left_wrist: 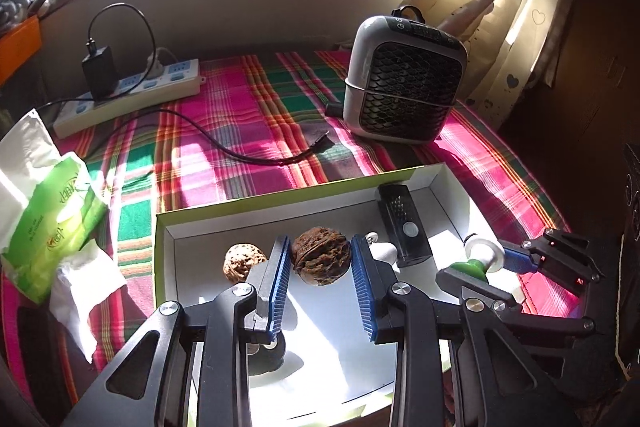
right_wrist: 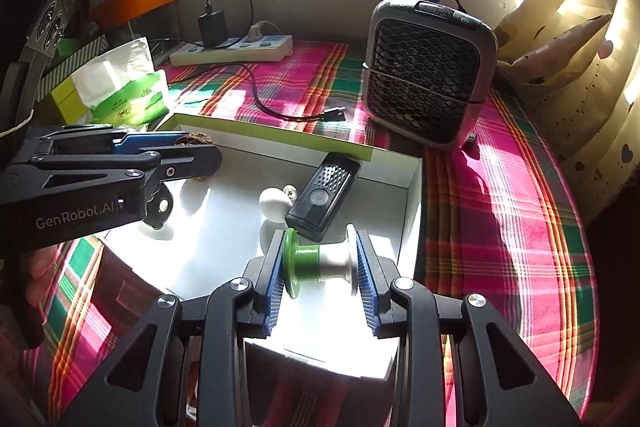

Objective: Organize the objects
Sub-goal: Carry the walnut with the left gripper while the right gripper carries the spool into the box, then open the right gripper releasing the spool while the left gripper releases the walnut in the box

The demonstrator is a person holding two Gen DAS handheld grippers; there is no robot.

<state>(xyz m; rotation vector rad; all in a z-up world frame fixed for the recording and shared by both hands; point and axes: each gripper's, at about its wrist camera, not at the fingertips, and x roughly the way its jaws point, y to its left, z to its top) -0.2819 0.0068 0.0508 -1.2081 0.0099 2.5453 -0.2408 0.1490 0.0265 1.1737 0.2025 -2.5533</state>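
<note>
Left hand-held gripper point(left_wrist: 320, 267) squeezes dark walnut point(left_wrist: 320, 255), up over white box point(left_wrist: 280, 203). Right hand-held gripper point(right_wrist: 320, 267) squeezes green-white spool point(right_wrist: 320, 261) over box's near corner. You: go low before letting go. Miss small walnut point(left_wrist: 244, 263), black remote point(right_wrist: 322, 197). One at a time.

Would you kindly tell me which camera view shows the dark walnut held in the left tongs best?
The left wrist view: the dark walnut sits whole between the left tongs. The right wrist view shows only a sliver of it above them.
</note>
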